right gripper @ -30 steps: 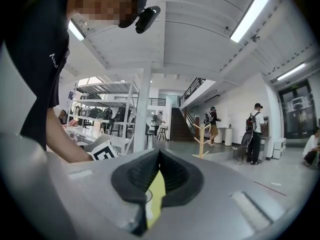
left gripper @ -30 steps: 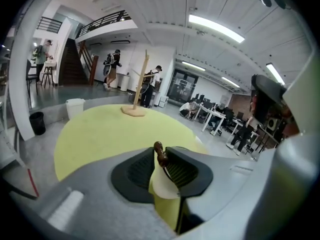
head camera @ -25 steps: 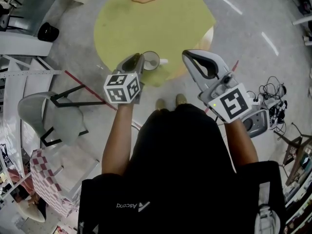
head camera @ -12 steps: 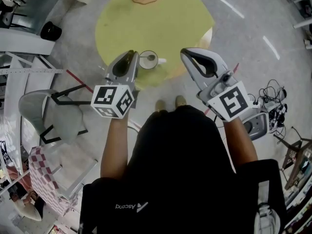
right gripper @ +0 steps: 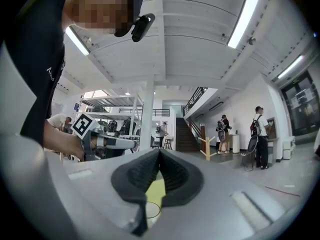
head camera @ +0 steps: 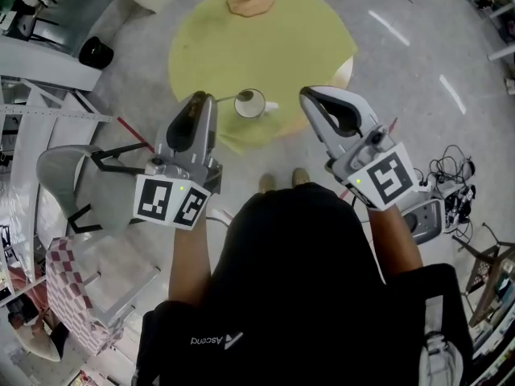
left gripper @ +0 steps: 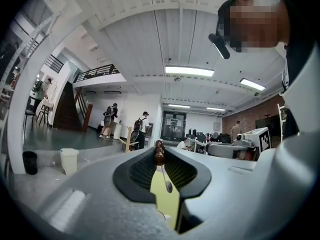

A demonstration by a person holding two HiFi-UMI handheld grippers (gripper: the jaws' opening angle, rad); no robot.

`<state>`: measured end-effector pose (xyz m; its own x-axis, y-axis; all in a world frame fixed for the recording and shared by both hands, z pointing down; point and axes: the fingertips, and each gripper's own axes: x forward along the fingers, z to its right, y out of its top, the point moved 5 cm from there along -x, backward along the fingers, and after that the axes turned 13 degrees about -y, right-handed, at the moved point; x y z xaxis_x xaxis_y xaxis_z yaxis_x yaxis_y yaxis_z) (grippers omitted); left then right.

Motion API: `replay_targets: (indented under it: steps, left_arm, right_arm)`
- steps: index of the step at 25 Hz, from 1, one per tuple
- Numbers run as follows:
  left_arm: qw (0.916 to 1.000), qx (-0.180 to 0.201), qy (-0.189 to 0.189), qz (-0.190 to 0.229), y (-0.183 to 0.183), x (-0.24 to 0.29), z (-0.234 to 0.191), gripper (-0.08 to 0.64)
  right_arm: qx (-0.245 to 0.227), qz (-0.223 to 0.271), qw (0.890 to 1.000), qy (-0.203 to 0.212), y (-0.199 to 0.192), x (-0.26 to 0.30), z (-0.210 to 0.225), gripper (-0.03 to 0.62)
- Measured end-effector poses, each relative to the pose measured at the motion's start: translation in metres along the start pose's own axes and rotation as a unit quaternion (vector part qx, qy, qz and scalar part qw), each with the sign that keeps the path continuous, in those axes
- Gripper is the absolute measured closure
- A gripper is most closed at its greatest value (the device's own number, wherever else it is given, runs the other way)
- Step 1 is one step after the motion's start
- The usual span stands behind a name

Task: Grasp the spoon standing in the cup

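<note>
My left tool (head camera: 203, 98) is clamped on the spoon (left gripper: 163, 173). Its two tips pinch the brown end of the handle, and the thin metal stem and small bowl hang down from there over the yellow table (head camera: 265, 39). From above, the spoon shows as a thin line running from the tool's tip across to the left rim of the white cup (head camera: 250, 104). I cannot tell whether its bowl touches the cup or hangs just clear of it. The cup stands upright near the table's front edge, its handle pointing right, between my two tools. My right tool (head camera: 309, 95) hangs near the table's right front edge, to the right of the cup and apart from it, with its tips pressed together and nothing between them. A wooden stand (head camera: 249, 1) sits at the far side of the table.
</note>
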<state>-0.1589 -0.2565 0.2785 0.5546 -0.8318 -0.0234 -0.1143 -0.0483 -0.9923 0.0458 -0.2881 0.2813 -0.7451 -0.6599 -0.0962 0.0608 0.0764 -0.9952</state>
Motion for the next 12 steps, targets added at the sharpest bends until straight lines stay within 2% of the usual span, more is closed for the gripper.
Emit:
replay_targets:
  steps: [12]
  left_arm:
    - [0.9994, 0.015, 0.005, 0.030, 0.017, -0.014, 0.014, 0.505]
  right_arm:
    - [0.001, 0.001, 1.000, -0.004, 0.010, -0.007, -0.008, 0.589]
